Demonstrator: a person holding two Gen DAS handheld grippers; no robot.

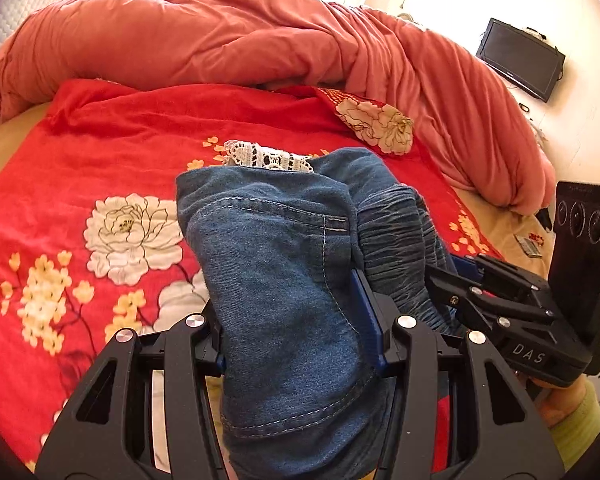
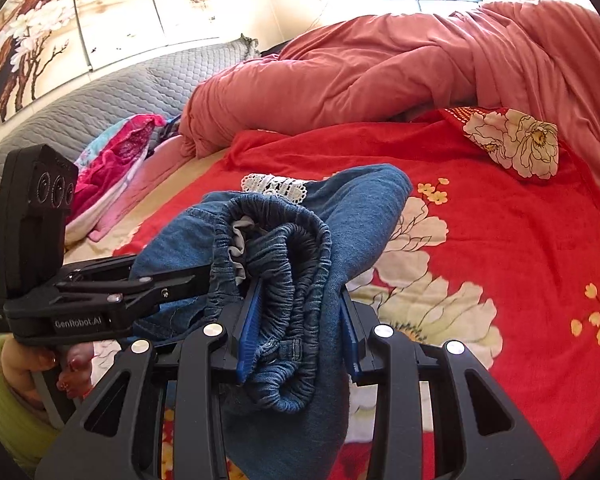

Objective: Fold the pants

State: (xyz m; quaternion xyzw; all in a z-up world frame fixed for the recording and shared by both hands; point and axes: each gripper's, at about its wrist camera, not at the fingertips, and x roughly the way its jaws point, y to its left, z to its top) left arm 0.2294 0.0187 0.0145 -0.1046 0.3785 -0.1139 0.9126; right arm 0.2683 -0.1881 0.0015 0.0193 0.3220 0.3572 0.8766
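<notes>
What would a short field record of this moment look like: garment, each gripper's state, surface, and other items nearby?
garment: blue denim pants, bunched, lifted above the bed, elastic waistband gathered
left gripper: shut on the denim
right gripper: shut on the waistband
surface: red floral blanket
nearby: white lace piece behind the pants; salmon comforter heaped at the far side; grey quilted pillow; pink clothing
</notes>
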